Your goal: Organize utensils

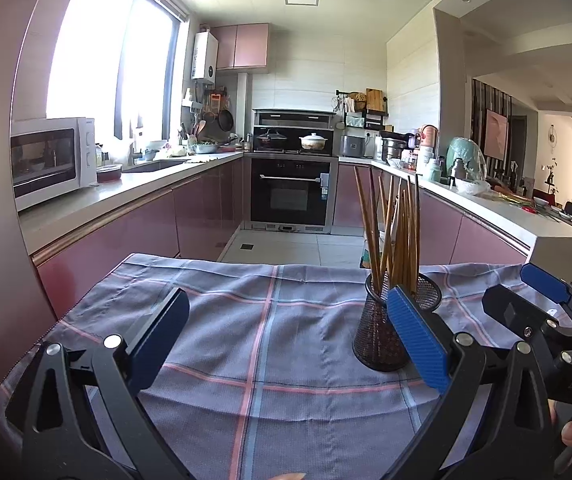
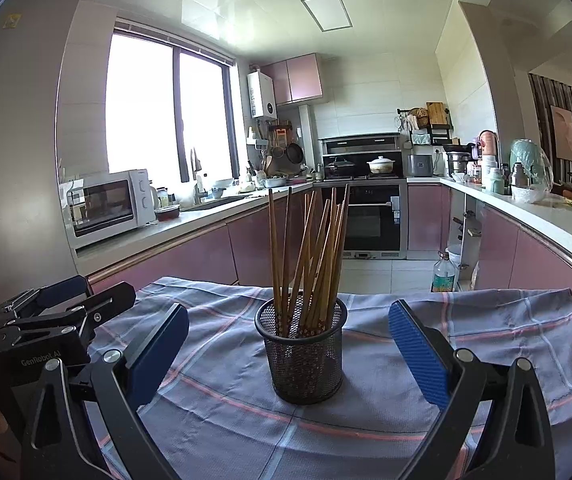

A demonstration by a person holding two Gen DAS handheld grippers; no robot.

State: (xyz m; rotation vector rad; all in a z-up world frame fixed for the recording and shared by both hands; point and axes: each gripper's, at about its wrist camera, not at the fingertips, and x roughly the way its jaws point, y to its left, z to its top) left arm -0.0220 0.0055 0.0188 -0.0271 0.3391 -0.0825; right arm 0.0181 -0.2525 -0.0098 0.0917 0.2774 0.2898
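A black mesh cup [image 2: 304,350] stands upright on a checked grey-blue cloth [image 2: 486,336], holding several brown wooden chopsticks [image 2: 310,256] that fan out above its rim. My right gripper [image 2: 288,354] is open, its blue pads on either side of the cup and a little nearer the camera, touching nothing. In the left wrist view the same cup [image 1: 382,332] sits right of centre, partly behind one blue pad. My left gripper [image 1: 288,338] is open and empty over bare cloth [image 1: 245,320]. The right gripper [image 1: 526,292] also shows at the far right of that view.
The cloth covers a table whose far edge faces a kitchen aisle with pink cabinets. A microwave [image 2: 111,202] sits on the left counter, an oven [image 2: 370,220] at the back, jars and pots [image 2: 526,172] on the right counter. A plastic bottle [image 2: 444,274] stands on the floor.
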